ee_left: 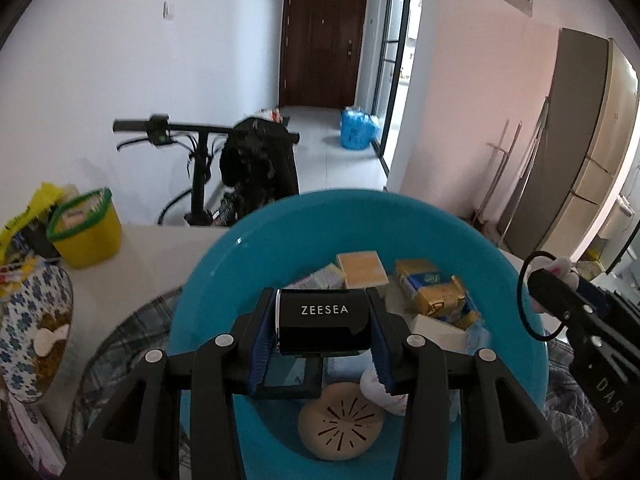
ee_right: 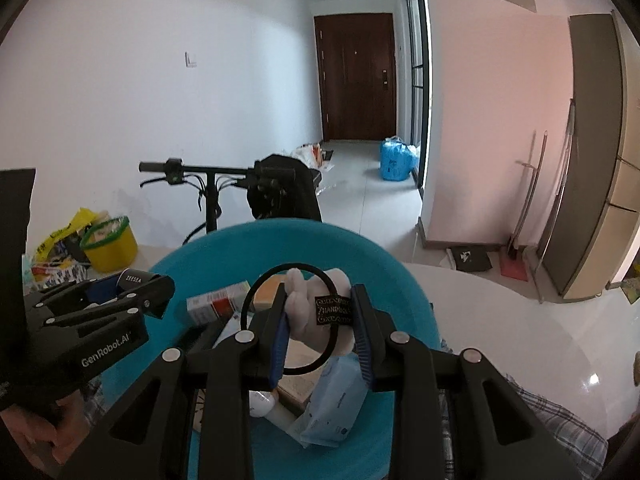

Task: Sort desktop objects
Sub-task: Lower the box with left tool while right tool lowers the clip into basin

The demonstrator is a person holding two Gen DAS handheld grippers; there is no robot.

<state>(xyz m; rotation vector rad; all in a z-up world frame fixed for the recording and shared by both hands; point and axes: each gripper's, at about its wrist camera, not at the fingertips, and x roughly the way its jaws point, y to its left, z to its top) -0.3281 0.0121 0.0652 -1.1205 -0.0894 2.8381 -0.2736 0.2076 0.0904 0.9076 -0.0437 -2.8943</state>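
Observation:
My left gripper (ee_left: 324,320) is shut on a black ZEESEA box (ee_left: 324,322) and holds it above the blue basin (ee_left: 224,256). The basin holds several small boxes, a yellow packet (ee_left: 434,286) and a beige round vented case (ee_left: 340,424). My right gripper (ee_right: 320,320) is shut on a plush hair tie with a black elastic loop (ee_right: 316,312), also above the blue basin (ee_right: 188,264). In the right wrist view the left gripper (ee_right: 152,292) with its ZEESEA box (ee_right: 134,279) is at left. In the left wrist view the right gripper (ee_left: 548,280) is at right.
A yellow tub with a green rim (ee_left: 86,232) and a floral fabric item (ee_left: 32,328) sit on the white table (ee_left: 148,256) at left. A plaid cloth (ee_left: 120,344) lies under the basin. A bicycle (ee_left: 208,168) stands behind the table.

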